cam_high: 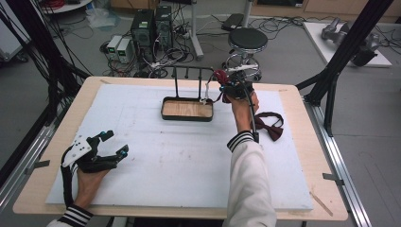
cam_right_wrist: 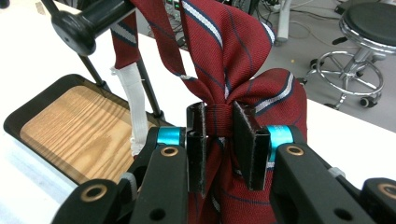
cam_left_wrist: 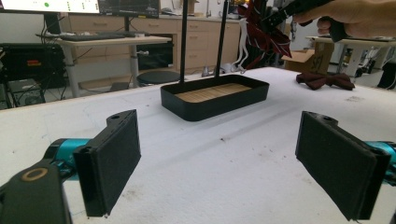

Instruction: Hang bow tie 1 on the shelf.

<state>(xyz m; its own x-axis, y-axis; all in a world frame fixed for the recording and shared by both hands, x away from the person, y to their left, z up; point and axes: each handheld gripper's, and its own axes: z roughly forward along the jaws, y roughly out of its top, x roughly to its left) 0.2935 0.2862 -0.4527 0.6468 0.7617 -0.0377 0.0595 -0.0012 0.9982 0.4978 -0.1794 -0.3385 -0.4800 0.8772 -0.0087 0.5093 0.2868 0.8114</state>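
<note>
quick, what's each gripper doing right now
left gripper: open, nothing between its fingers, resting low over the table.
right gripper: closed on the knot of the striped red bow tie, up by the rack.

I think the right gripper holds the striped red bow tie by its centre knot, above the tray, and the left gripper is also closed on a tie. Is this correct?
Not quite. The left gripper holds nothing: the left gripper view shows its jaws wide open above the white mat. The rest stands: the right gripper clamps the striped bow tie at its knot.

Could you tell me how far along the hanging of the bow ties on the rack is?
In hand: the right gripper is shut on the striped bow tie's knot beside the rack's bar. Whether it hangs yet is unclear. Left: the plain bow tie lies on the table, and the left gripper waits open.
</note>
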